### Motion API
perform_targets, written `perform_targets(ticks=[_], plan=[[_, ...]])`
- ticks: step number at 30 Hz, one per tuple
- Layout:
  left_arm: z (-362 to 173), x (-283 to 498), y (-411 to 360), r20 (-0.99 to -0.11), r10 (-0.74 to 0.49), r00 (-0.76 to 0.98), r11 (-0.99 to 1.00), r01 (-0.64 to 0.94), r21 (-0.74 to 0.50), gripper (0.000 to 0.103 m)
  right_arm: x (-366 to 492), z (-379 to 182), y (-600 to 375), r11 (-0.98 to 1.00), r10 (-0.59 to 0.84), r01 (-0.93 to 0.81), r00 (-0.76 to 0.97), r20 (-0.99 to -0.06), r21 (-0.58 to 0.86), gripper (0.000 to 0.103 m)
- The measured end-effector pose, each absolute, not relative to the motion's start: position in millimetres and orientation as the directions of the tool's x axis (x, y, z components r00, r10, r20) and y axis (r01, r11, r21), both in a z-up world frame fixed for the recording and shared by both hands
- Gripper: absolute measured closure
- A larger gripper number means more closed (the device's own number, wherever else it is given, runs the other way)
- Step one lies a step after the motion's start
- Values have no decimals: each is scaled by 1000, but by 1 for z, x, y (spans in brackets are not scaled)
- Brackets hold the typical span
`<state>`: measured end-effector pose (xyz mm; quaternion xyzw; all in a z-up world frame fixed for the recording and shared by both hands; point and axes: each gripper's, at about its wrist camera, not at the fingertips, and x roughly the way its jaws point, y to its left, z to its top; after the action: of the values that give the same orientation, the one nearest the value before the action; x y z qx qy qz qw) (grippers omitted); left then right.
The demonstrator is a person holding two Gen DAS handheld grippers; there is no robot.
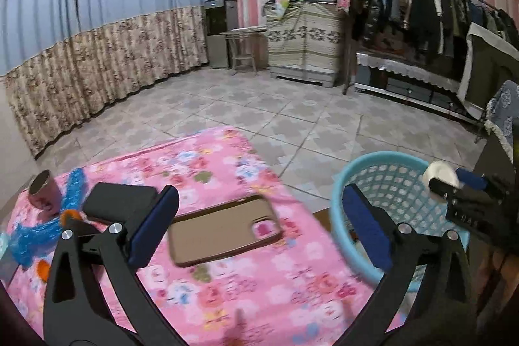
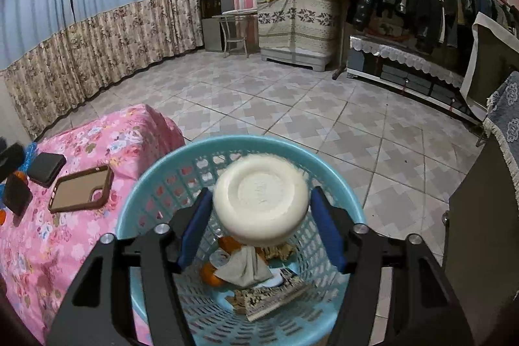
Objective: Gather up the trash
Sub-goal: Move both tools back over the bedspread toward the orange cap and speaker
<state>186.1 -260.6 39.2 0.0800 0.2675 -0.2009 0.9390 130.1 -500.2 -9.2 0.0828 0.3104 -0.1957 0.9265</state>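
We start with the pink floral cloth-covered table (image 1: pixel 259 297), which fills the lower left of both views, and the round turquoise plastic lattice basket (image 2: pixel 155 180) just beside its right edge, in the lower centre of the right wrist view. In the basket's bottom lie orange peel, a crumpled tissue and torn paper scraps (image 2: pixel 275 300).

Our right gripper (image 2: pixel 259 216) hangs over the basket mouth, its jaws spread wider than the cream-white round plastic cup (image 2: pixel 259 200) between them. The blue pads sit just beside the cup's sides and we cannot tell whether they touch it, so we judge this to be the drop. To do it well we keep the gripper centred over the opening, well inside the rim, and let the cup fall clear before pulling away.

Our left gripper (image 1: pixel 256 229) is spread wide and empty above the table, in the lower centre of its view. Beyond it lie a brown phone case (image 1: pixel 223 232), a black wallet (image 1: pixel 120 200), crinkled blue plastic wrap (image 1: pixel 29 239), which looks like the next trash, a pink mug (image 1: pixel 42 190) and small orange peel bits (image 1: pixel 42 269) at the far left
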Motion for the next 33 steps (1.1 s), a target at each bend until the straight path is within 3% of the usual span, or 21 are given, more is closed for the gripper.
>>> perform_targets(ticks=[3,13,33], plan=[[40,186,-239,-533,-302,790,924,380,40,6,137,-6,-499,904,-333,427,729,-598,17,18],[45,179,-151,-517,-193,834,971,239,24,5,129,11,-453,929,-308,371,757,-577,-8,18],[56,166,11,-548,14,836,1000,-5,18,5,125,44,-284,993,-105,112,827,-552,-21,18]])
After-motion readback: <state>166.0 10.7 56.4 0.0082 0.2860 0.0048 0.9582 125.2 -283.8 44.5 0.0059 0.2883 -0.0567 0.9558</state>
